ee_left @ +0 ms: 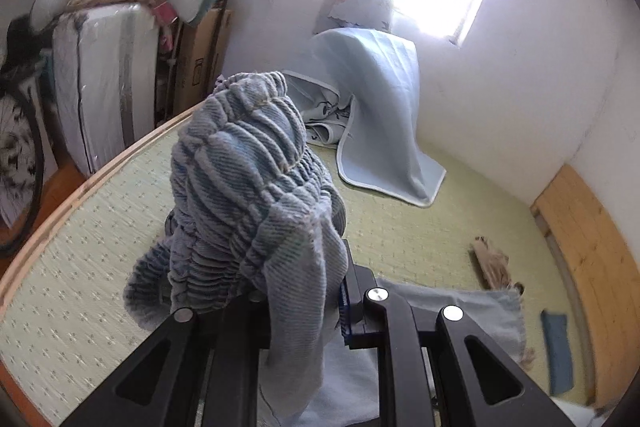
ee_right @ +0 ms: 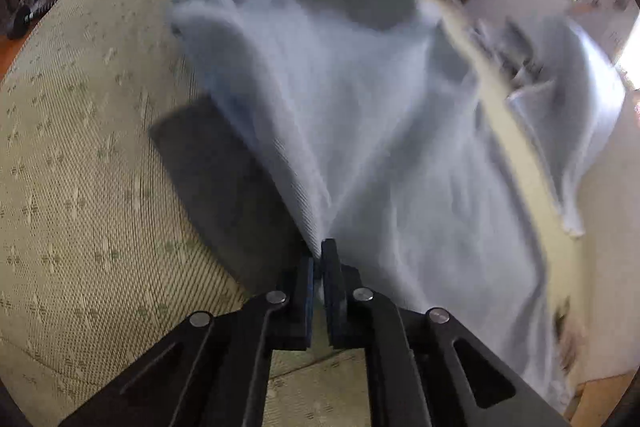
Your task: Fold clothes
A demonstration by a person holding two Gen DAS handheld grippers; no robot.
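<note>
A blue-grey garment with a gathered elastic waistband (ee_left: 248, 163) is bunched up over my left gripper (ee_left: 304, 303), which is shut on that waistband; the cloth covers the left finger and hangs down between the arms. In the right wrist view the same garment (ee_right: 360, 115) stretches away, blurred by motion, over the green mat. My right gripper (ee_right: 318, 259) is shut on its edge, with a thin fold pinched between the blue pads. The far end of the garment rises out of view at the top.
A green woven mat (ee_left: 80, 307) with a wooden edge (ee_left: 48, 223) covers the bed. A light blue blanket (ee_left: 376, 115) is heaped by the wall under the window. A small brown item (ee_left: 494, 263) and a blue cloth (ee_left: 558, 347) lie near the wooden headboard (ee_left: 588, 267). Boxes and bedding (ee_left: 108, 67) stand beyond the bed.
</note>
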